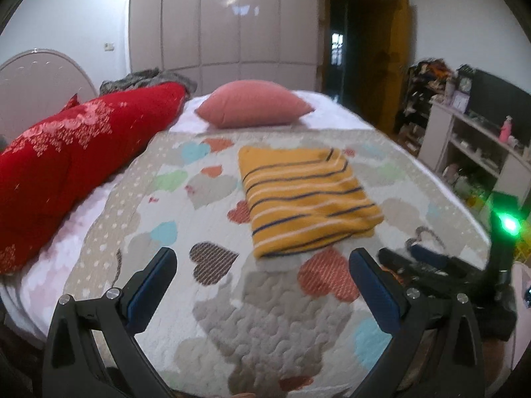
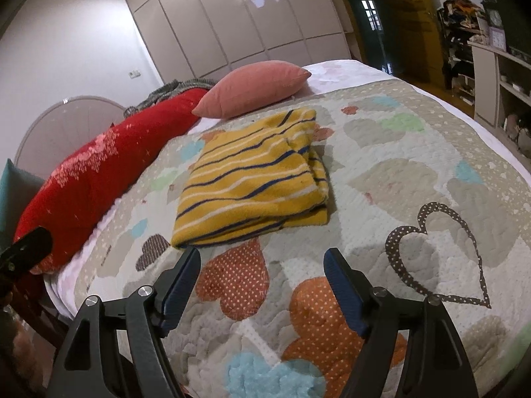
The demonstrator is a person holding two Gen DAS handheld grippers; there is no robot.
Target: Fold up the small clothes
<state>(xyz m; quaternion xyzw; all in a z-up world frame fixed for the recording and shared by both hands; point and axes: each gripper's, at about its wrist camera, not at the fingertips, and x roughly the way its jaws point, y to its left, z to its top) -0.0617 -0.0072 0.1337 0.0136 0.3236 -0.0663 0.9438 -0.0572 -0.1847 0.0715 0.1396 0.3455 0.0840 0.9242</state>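
A yellow garment with dark blue and white stripes (image 1: pixel 305 195) lies folded into a flat rectangle on the heart-patterned quilt (image 1: pixel 265 315). My left gripper (image 1: pixel 262 253) hovers just short of its near edge, open, with nothing between its blue-padded fingers. In the right wrist view the same folded garment (image 2: pixel 255 179) shows its layered edge on the right. My right gripper (image 2: pixel 263 252) stands open in front of its near edge, holding nothing. The right gripper's fingers (image 1: pixel 415 258) also show blurred at the right of the left wrist view.
A pink pillow (image 1: pixel 254 102) lies beyond the garment. A red patterned duvet (image 1: pixel 66 165) runs along the bed's left side by the headboard. White shelves (image 1: pixel 471 146) with clutter stand to the right of the bed, and a wardrobe (image 1: pixel 225 23) at the back.
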